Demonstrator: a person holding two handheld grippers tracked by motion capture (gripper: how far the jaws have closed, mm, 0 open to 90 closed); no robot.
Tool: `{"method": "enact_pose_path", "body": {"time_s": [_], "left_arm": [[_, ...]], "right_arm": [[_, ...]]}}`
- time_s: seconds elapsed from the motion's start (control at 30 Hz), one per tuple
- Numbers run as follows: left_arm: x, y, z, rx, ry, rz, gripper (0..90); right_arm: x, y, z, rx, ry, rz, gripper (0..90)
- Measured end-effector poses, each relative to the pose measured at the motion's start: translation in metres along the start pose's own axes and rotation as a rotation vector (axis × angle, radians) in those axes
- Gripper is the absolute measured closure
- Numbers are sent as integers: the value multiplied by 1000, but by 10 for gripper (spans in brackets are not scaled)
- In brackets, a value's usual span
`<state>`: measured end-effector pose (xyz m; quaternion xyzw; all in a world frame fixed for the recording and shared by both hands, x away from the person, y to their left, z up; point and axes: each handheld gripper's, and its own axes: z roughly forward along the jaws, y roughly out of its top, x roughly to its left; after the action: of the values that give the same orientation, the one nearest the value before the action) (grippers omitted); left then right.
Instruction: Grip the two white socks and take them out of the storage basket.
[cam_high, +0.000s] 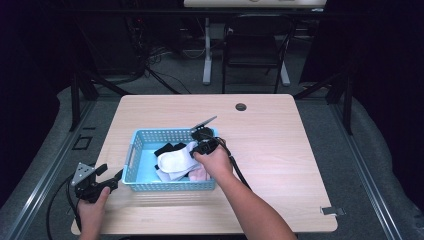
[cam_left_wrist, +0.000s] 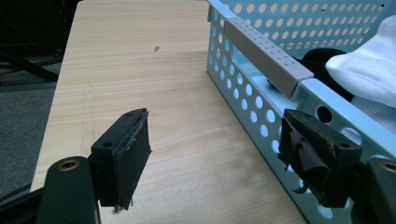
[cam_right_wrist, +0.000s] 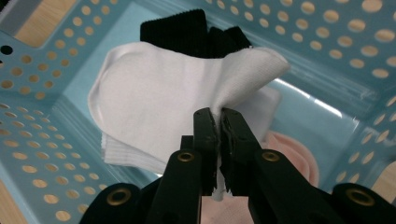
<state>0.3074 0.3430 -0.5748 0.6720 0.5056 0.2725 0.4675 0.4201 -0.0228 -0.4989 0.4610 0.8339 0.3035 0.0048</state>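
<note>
White sock (cam_right_wrist: 154, 102), soft knit, pinched at one folded edge between the pads of the right gripper (cam_right_wrist: 218, 122); jaws pressed nearly together on the cloth, a sliver of fabric squeezed out below them. Rest of the sock draped loose over the other laundry inside the blue basket (cam_right_wrist: 42, 121). Seen from the high view as a pale bundle (cam_high: 176, 159) in the middle of the basket (cam_high: 131, 150), with the right gripper (cam_high: 192, 149) reaching into it from the near right side and the right hand (cam_high: 214, 161) wrapped around the handle.

Beneath and behind the white sock: a black ribbed sock (cam_right_wrist: 187, 32) towards the far wall, and a pink piece of cloth (cam_right_wrist: 299, 158) low at the right, partly hidden by the jaws.

Left gripper (cam_left_wrist: 215, 149) held apart from the work, jaws standing wide open with nothing between them but bare wooden table (cam_left_wrist: 154, 93). One pad (cam_left_wrist: 308, 149) just beside the perforated outer wall of the basket (cam_left_wrist: 247, 98), whether touching it cannot be told. Grey handle bar (cam_left_wrist: 266, 51) on the basket rim ahead of it. From above, left gripper (cam_high: 119, 176) at the near left corner of the table (cam_high: 270, 145), left hand (cam_high: 92, 210) gripping it at the table edge.
</note>
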Motion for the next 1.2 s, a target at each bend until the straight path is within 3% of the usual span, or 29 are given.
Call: {"method": "enact_pose_path", "body": {"time_s": [0.17,0.33,0.67,0.97,1.2], "left_arm": [[0,0,0,5,-1,2,246],[0,0,0,8,-2,4,246],[-1,0,0,9,-2,5,246],[-1,0,0,12,-1,6,246],[-1,0,0,11,-2,6,246]], "right_arm": [[9,-1,-13,-95,2,-66,858],[26,-6,-32,-212,-11,-180,862],[44,-16,-56,-339,-18,-297,863],[54,-24,-74,-437,-18,-344,865],[54,-29,-88,-503,-15,-348,866]]}}
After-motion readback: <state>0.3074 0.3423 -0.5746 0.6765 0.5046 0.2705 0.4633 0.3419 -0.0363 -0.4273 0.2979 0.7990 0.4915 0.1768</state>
